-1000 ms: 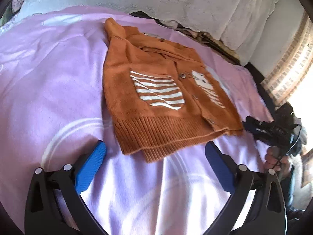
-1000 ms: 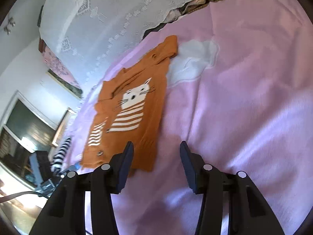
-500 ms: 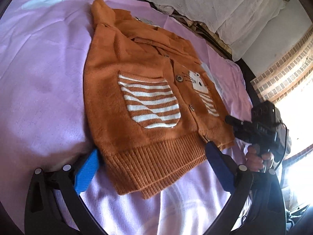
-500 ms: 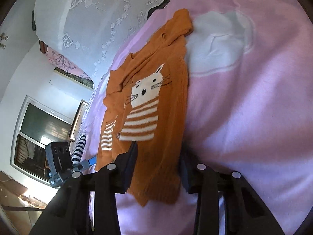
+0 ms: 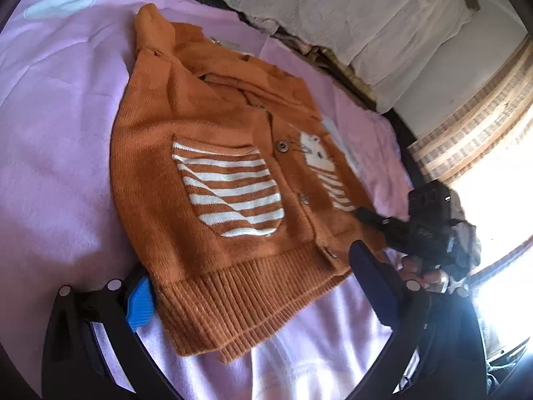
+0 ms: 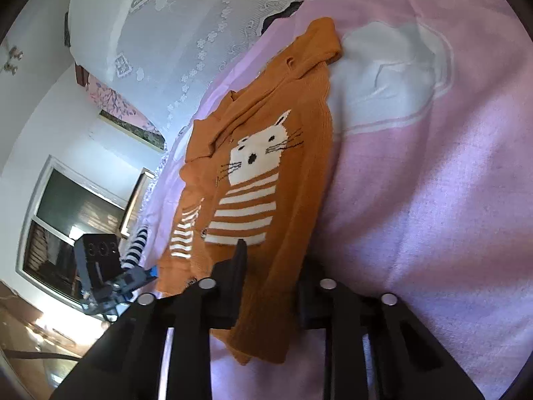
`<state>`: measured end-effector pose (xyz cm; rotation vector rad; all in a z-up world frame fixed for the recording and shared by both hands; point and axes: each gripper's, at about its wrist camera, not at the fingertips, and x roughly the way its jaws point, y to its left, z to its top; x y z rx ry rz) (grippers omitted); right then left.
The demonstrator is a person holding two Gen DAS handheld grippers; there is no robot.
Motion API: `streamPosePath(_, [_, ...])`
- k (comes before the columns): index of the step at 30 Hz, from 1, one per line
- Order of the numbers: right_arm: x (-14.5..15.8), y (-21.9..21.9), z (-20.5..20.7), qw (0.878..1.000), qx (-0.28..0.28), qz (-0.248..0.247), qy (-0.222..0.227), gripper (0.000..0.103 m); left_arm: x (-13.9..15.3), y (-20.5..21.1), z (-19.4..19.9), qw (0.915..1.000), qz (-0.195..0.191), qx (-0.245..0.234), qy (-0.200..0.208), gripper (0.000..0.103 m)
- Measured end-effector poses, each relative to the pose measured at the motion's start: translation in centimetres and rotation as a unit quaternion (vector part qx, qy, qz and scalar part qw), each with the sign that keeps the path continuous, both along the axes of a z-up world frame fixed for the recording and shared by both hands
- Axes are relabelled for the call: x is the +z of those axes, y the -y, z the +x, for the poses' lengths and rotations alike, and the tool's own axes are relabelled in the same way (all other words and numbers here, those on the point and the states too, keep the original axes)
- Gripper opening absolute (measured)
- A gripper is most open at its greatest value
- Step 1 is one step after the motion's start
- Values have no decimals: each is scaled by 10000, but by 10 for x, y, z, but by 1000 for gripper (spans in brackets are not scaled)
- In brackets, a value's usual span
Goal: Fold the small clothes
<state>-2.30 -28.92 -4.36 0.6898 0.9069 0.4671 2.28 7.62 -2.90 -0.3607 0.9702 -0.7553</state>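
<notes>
A small orange knit cardigan (image 5: 206, 180) with white stripes and a white cat lies flat on the pink blanket (image 5: 56, 153). My left gripper (image 5: 253, 293) is open, its blue fingers straddling the ribbed bottom hem at the cardigan's left corner. In the right wrist view the cardigan (image 6: 266, 173) runs lengthwise away from me. My right gripper (image 6: 273, 283) is open, its black fingers on either side of the hem's right corner; the cloth lies between them. The right gripper (image 5: 376, 220) also shows in the left wrist view, at the cardigan's right hem corner.
White lace-covered pillows (image 5: 366, 10) lie along the head of the bed. A window (image 6: 66, 220) and a wall are at the left of the right wrist view. A white cloud pattern (image 6: 389, 76) marks the blanket beside the cardigan.
Both grippers have moved forward to the cardigan's bottom hem. The hem corners now lie between the open fingers of each gripper.
</notes>
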Motion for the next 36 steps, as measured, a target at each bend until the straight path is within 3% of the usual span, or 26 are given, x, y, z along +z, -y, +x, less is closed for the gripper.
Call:
streamPosePath(2, [0,-1,-4,10000,83,1,22,22,0,-2,-4,10000,-38,21,29,93])
streamPosePath(7, [3,-13,-7,9988,341,-313,136,22,-1,6,-8,9992,333,137,143,86])
streamPosePath(10, [3,-10,-8,9991,225,-333,165,9,-2,1,-6,9985,394,366,138,67])
streamPosePath(12, [6,-9,-11,9989,149,-365,261,7,-4,-9,-2,9979,271,589,54,40])
streamPosePath(15, [18,-15,-17,9972,82,-542,514,6,-7,-23,4,9969,-99,766,-148,10])
streamPosePath(17, [27,-16,-20,9960,29,-588,667,6,-3,-27,3,9968,-299,730,-124,8])
streamPosePath(22, [42,-15,-20,9947,-2,-611,828,5,22,-17,-3,9977,-175,542,375,6])
streamPosePath(36, [78,-13,43,9947,-149,-310,973,5,53,-10,54,9954,-262,683,612,6])
